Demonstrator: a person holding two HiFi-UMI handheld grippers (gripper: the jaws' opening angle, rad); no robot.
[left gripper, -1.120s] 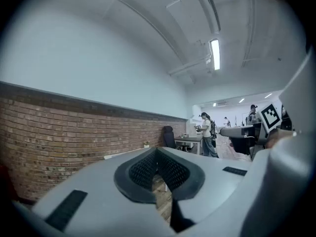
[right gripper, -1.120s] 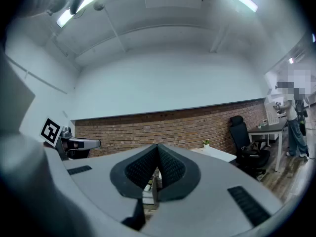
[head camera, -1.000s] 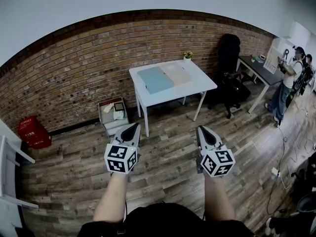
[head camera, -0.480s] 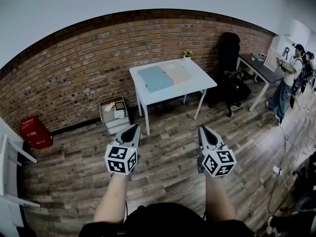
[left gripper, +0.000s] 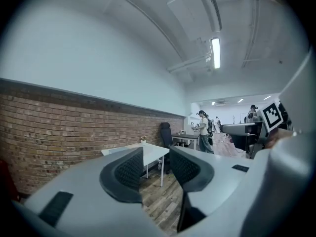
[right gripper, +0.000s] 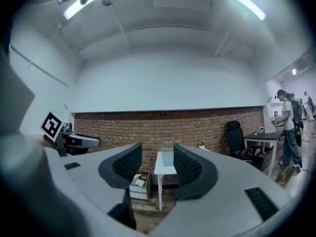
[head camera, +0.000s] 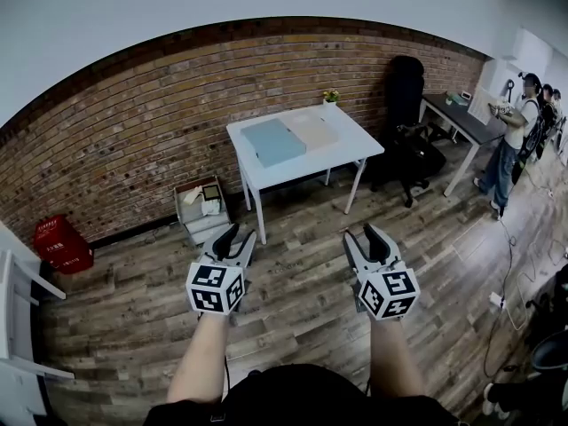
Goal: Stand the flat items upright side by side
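The left gripper (head camera: 238, 234) and right gripper (head camera: 365, 235) hung side by side above the wood floor (head camera: 293, 264), each on a bare forearm. Both pairs of jaws were opening, already parted, with nothing between them.

Well ahead stood a white table (head camera: 355, 153) near the brick wall (head camera: 133, 140). The 2 flat items lay flat on it, just beside each other: a blue one (head camera: 273, 141) to the left and a beige one (head camera: 314, 131) to the right. A small potted plant (head camera: 330, 98) stood at the table's far corner.

On the floor left of the table sat an open box (head camera: 202, 209) by the wall, holding a dark-framed square thing and some pale pieces. Far left was a red crate (head camera: 60, 242), its contents not discernible.

To the right were a black chair (head camera: 406, 105), a dark desk (head camera: 457, 118) and people (head camera: 515, 140) standing.
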